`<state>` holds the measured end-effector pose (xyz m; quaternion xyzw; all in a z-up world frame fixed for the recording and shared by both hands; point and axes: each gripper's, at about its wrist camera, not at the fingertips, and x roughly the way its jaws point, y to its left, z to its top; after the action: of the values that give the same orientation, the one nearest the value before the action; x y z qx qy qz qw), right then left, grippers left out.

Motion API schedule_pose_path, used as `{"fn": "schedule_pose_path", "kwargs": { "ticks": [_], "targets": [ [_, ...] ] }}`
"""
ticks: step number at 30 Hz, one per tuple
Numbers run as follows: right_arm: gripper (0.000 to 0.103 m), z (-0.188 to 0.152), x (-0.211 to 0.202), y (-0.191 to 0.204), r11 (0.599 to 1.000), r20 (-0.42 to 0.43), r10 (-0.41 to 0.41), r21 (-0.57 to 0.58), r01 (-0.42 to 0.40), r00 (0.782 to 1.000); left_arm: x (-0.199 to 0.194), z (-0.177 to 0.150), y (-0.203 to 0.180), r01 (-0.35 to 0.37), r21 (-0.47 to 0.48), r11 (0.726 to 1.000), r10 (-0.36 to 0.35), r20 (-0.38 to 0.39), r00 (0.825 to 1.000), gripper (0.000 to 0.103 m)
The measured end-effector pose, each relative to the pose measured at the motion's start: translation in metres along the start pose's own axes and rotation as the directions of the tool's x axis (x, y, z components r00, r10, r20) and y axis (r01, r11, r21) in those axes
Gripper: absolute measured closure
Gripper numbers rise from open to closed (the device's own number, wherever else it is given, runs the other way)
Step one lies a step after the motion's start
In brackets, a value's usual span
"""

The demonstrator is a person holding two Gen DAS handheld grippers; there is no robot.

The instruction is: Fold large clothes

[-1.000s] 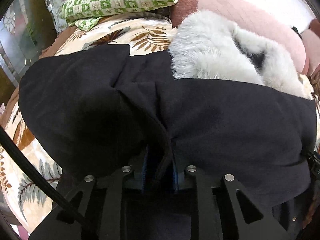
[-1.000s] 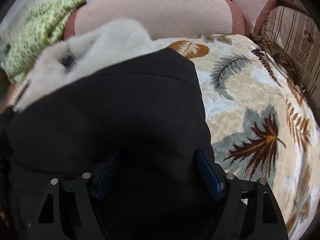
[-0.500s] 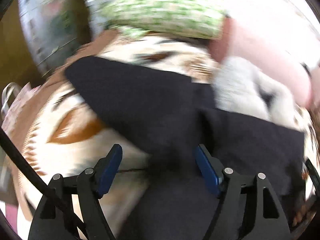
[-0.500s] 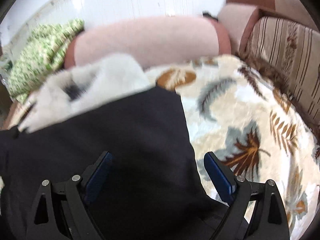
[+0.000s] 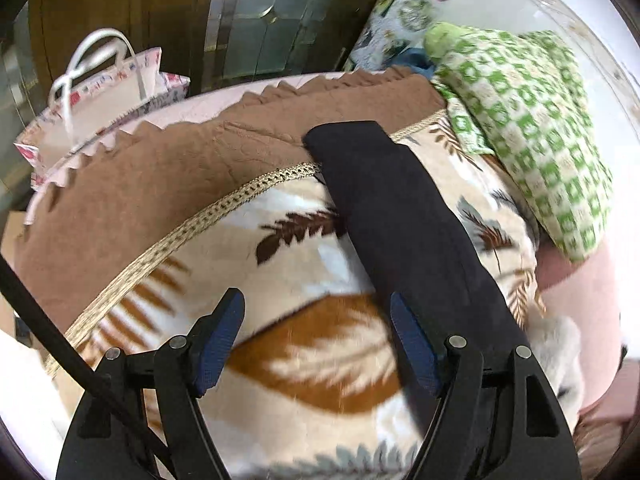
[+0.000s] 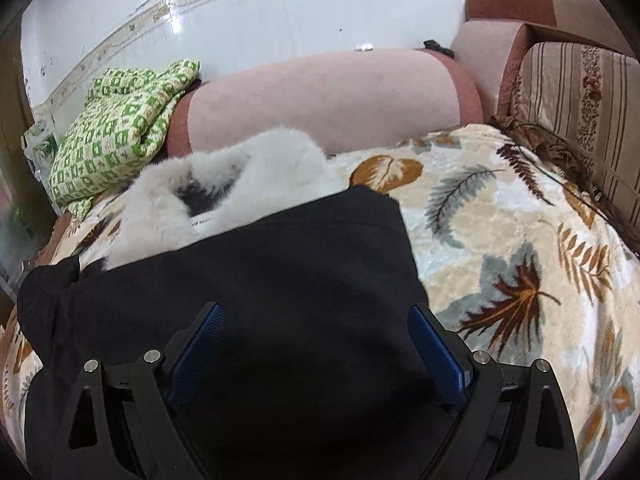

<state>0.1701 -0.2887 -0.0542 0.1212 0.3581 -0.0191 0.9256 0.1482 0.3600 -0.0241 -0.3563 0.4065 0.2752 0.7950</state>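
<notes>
Now the left gripper [image 5: 316, 344] hangs spread and empty over the leaf-print blanket [image 5: 280, 252], the black coat's sleeve [image 5: 400, 216] stretching toward one o'clock. Rightward, the right gripper [image 6: 316, 352] gapes above the black coat [image 6: 260, 280], fur collar [image 6: 224, 184] at eleven o'clock. Next, I reckon: fold that sleeve inward.

white tiled wall [image 6: 248, 20] behind a pink sofa arm [image 6: 332, 96].

We seem to be in a home's living room: a pink sofa [image 6: 328, 96], leaf-print blanket [image 6: 520, 240], green-checked quilt [image 5: 532, 120], glass-paned doors [image 5: 256, 20].
</notes>
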Motion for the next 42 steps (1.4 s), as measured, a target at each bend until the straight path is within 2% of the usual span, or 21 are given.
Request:
{"fn": "schedule_pose_path", "kwargs": {
  "ticks": [8,12,13,14,16,17,18,20,22,25,28,32,35,39,42],
  "targets": [
    [0.008,-0.008,0.018,0.011,0.999,-0.039,0.003,-0.05,-0.005,0.999,0.082,0.033,-0.013,0.047,-0.052,0.998,-0.053,-0.115,0.992,0.029],
    [0.008,-0.012,0.035,0.013,0.998,-0.105,0.004,-0.065,-0.011,0.995,0.099,0.043,-0.015,0.122,-0.08,0.989,-0.129,-0.098,0.987,0.029],
    [0.008,-0.014,0.042,0.014,0.997,-0.132,0.003,-0.07,-0.013,0.991,0.104,0.045,-0.015,0.175,-0.106,0.979,-0.187,-0.116,0.976,0.031],
    [0.008,-0.014,0.046,0.014,0.997,-0.148,0.003,-0.074,-0.014,0.989,0.11,0.045,-0.013,0.254,-0.165,0.953,-0.277,-0.14,0.951,0.042],
    [0.007,-0.015,0.052,0.017,0.996,-0.166,-0.003,-0.085,-0.012,0.986,0.121,0.042,-0.013,0.312,-0.241,0.919,-0.357,-0.172,0.918,0.052],
    [0.007,-0.016,0.053,0.018,0.996,-0.167,-0.006,-0.091,-0.01,0.986,0.124,0.041,-0.016,0.298,-0.238,0.924,-0.343,-0.177,0.922,0.062],
    [0.007,-0.016,0.053,0.019,0.995,-0.167,-0.01,-0.098,-0.006,0.986,0.126,0.04,-0.022,0.253,-0.2,0.947,-0.29,-0.183,0.939,0.066],
    [0.007,-0.017,0.053,0.02,0.995,-0.165,-0.015,-0.103,-0.002,0.986,0.123,0.037,-0.037,0.181,-0.113,0.977,-0.198,-0.168,0.966,0.082],
    [0.007,-0.017,0.052,0.019,0.995,-0.166,-0.012,-0.101,-0.004,0.986,0.107,0.034,-0.053,0.132,-0.059,0.989,-0.139,-0.127,0.982,0.09],
    [0.007,-0.016,0.048,0.019,0.995,-0.15,-0.013,-0.097,-0.002,0.989,0.068,0.029,-0.08,0.092,0.031,0.995,-0.09,-0.057,0.994,0.093],
    [0.008,-0.01,0.032,0.018,0.997,-0.078,-0.01,-0.077,0.004,0.997,0.021,0.016,-0.12,0.131,0.146,0.981,-0.131,-0.006,0.991,0.093],
    [0.008,0.002,0.007,0.013,0.999,0.017,0.007,-0.036,-0.006,1.0,-0.04,-0.031,-0.171,0.219,0.308,0.926,-0.233,0.007,0.973,0.093],
    [0.008,0.008,-0.003,0.002,1.0,0.042,0.006,0.015,-0.006,0.999,-0.075,-0.083,-0.21,0.271,0.432,0.86,-0.3,-0.002,0.954,0.093],
    [0.008,0.018,-0.009,-0.035,0.983,0.04,0.026,0.179,-0.033,0.999,-0.101,-0.169,-0.259,0.318,0.597,0.736,-0.365,-0.045,0.93,0.093],
    [0.008,0.023,-0.011,-0.062,0.946,0.039,0.086,0.311,-0.094,0.996,-0.097,-0.233,-0.284,0.367,0.68,0.635,-0.383,-0.135,0.914,0.092]
  ]
}}
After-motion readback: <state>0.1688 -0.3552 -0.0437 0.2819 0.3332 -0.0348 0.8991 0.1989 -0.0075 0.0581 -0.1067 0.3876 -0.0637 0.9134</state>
